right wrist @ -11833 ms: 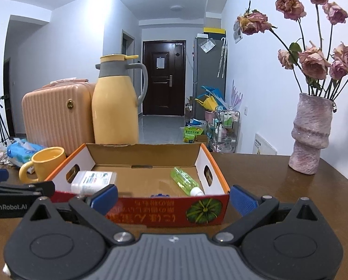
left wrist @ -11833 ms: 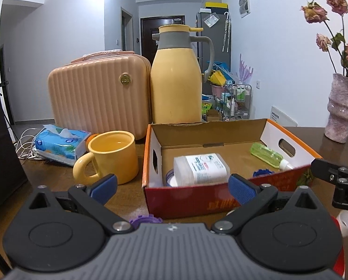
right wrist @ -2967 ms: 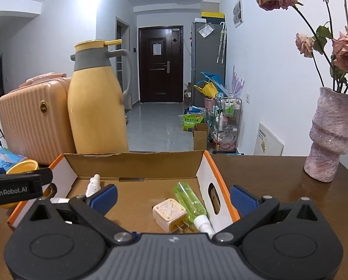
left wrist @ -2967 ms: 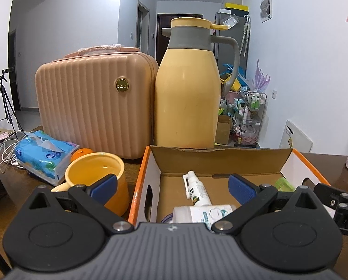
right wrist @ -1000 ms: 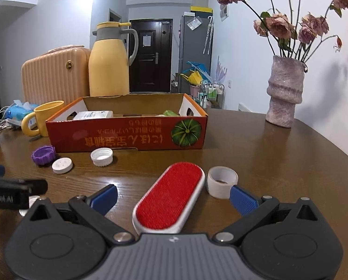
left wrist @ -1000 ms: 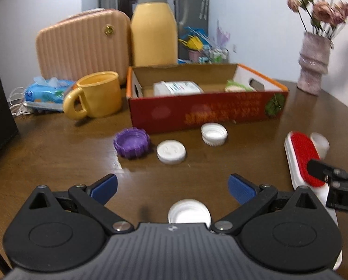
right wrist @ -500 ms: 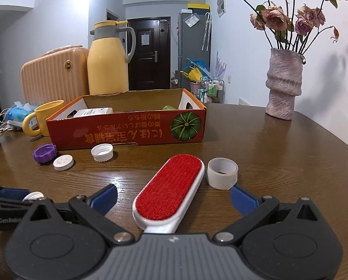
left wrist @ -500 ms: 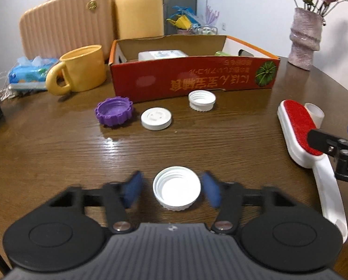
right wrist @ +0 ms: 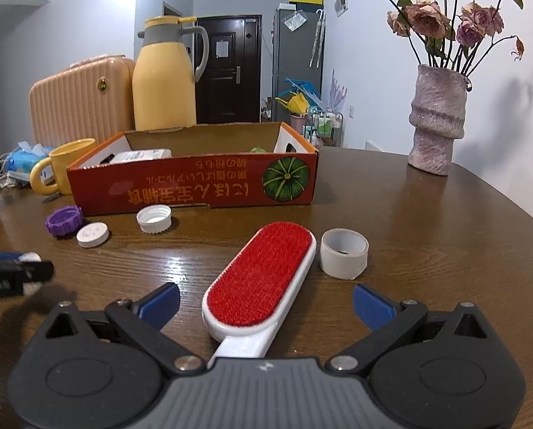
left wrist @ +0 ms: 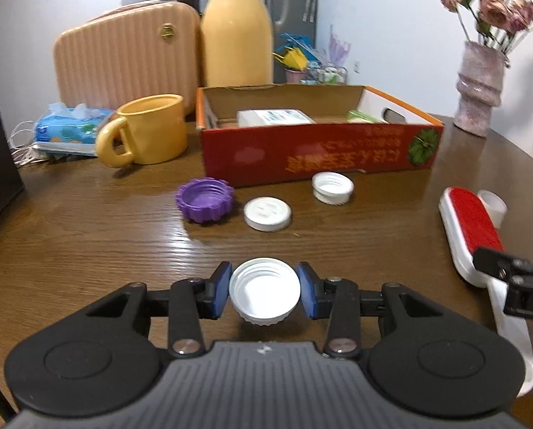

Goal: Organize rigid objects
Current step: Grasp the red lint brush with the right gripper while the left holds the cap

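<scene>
White ribbed plastic cap (left wrist: 264,291), clamped in my left fingers (left wrist: 220,289) for boxing, while my right fingers (right wrist: 158,303) stand apart around the red lint brush (right wrist: 261,273).

Four caps in all — three white and one purple: one white cap (left wrist: 264,291) between the pads of the left claw (left wrist: 264,293), a second white cap (left wrist: 332,187), a third white cap (left wrist: 267,213) and the purple cap (left wrist: 204,204) on the worktop (left wrist: 88,236). One brush (right wrist: 259,279), one tape roll (right wrist: 344,253), one box (right wrist: 195,186), one mug (left wrist: 148,134), one jug (left wrist: 236,35), one case (left wrist: 127,60), one vase (right wrist: 438,128), one tissue pack (left wrist: 70,132) — two claws, counting the right claw (right wrist: 265,304).
</scene>
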Demonstrator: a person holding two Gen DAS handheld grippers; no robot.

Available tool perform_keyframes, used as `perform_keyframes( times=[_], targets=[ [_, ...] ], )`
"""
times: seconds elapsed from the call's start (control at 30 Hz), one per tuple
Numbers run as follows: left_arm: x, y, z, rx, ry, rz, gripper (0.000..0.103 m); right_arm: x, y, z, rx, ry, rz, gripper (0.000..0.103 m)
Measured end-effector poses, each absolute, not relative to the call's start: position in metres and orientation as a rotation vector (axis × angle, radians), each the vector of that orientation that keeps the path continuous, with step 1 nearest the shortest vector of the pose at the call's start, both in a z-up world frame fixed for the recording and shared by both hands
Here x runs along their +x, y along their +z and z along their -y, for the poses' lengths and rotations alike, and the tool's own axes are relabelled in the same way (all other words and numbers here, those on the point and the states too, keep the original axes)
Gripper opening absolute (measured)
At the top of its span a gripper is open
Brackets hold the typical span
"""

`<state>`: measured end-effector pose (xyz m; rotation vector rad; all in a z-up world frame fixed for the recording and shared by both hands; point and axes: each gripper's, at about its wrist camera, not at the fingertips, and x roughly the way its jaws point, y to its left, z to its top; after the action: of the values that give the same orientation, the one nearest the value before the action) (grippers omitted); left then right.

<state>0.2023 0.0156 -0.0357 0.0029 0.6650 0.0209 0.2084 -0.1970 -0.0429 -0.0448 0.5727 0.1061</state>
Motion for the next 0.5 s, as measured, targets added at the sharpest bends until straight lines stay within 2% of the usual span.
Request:
perform_keyframes(
  times=[0.37,0.5],
  targets=[
    [0.202,-0.027,-0.053,-0.034,0.111,-0.615,0.040,0.224,-0.054,0.189,-0.079,0.083,-0.644,0.102],
    [0.201,-0.026,-0.064,-0.045,0.130,-0.607,0.040,0.230,-0.056,0.184,-0.092,0.077,-0.655,0.096]
  ],
)
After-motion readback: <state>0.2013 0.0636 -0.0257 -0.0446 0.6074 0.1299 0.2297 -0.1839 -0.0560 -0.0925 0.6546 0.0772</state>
